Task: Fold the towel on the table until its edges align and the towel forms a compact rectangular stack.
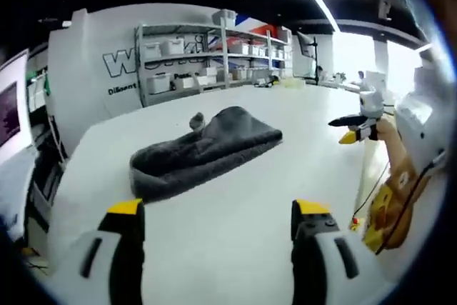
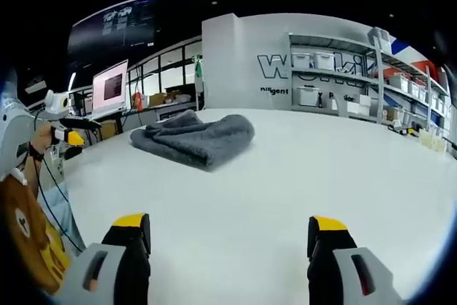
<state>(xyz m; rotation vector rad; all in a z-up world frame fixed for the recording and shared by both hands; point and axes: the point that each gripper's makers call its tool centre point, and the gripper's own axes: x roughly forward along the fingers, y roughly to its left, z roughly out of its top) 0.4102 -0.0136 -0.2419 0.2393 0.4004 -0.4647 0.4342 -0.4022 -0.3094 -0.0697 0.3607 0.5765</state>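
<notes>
— Nearest my lens in the left gripper view, the left gripper (image 1: 221, 237) is hanging over the bare white table (image 1: 235, 198) with its two yellow-tipped black jaws standing wide apart and gripping nothing.

— And the task's thing?

— I am seeing the dark grey plush towel (image 1: 203, 149) lying out ahead of those jaws, well apart from them, bunched into a thick folded heap with a rounded roll along its near edge. Nothing is touching it.

— What is the other side giving you?

— Much the same. In the right gripper view the right gripper (image 2: 230, 242) is also spread wide and empty above the table (image 2: 307, 176), and the towel (image 2: 196, 137) is sitting ahead and a little left, its folded edge facing me.

— Can you see either claw from across?

— Yes. In the left gripper view the right one (image 1: 355, 128) is showing at the right edge, held by a person's hand; I cannot tell its opening from there. Behind the table I am making out grey metal shelving with white storage boxes (image 1: 214, 55).
</notes>
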